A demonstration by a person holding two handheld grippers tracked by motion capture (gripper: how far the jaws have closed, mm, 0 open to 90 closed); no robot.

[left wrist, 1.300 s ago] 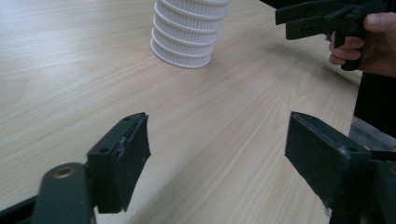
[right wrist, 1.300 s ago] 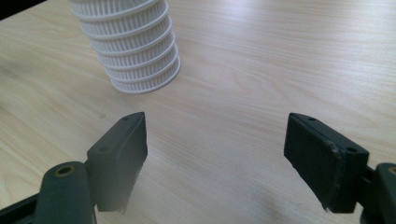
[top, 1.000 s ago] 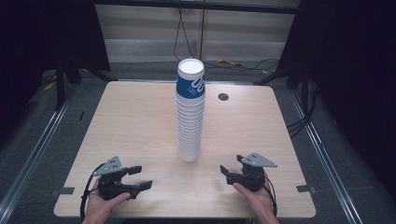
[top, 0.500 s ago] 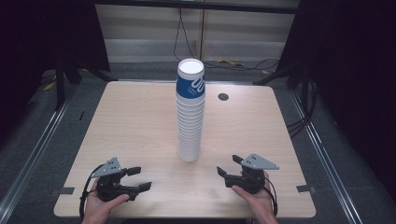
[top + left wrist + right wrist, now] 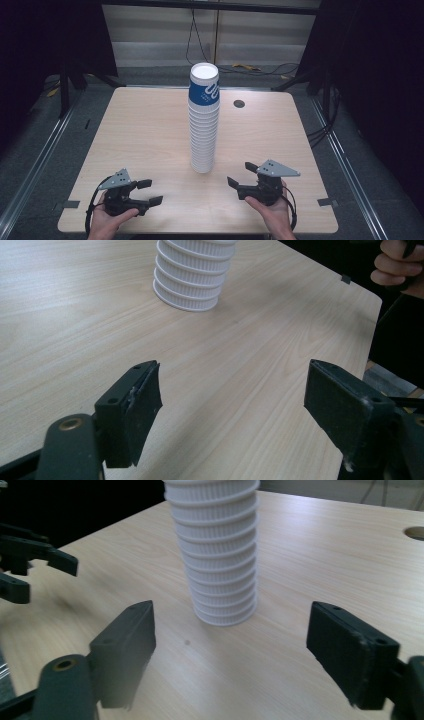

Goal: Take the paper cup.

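Right gripper (image 5: 239, 183) is lifting a bit off the table (image 5: 150, 130) vs a sec ago and edging toward the cup stack (image 5: 204, 120); its jaws have just been opening again after a brief squeeze, w/ nothing between them. Left gripper (image 5: 149, 192) isn't moving, jaws spread wide, also empty. Probably the right side is getting set to go for the stack, so work is only starting — no cup is being pulled off yet.

The stack is standing upright mid-table, well apart from both grippers, nearer the right one. In the right gripper view the cups (image 5: 216, 555) are showing white, ribbed rims packed tight, a tapering column; likely paper, though the blur is making that hard to confirm. Top cup is carrying a blue band w/ white print, inside white. Table is pale wood-grain laminate, matte, rounded corners, w/ a round cable hole (image 5: 239, 104) near the far edge. Jaw pads (image 5: 142, 405) are looking like flat black blocks, slightly scuffed.
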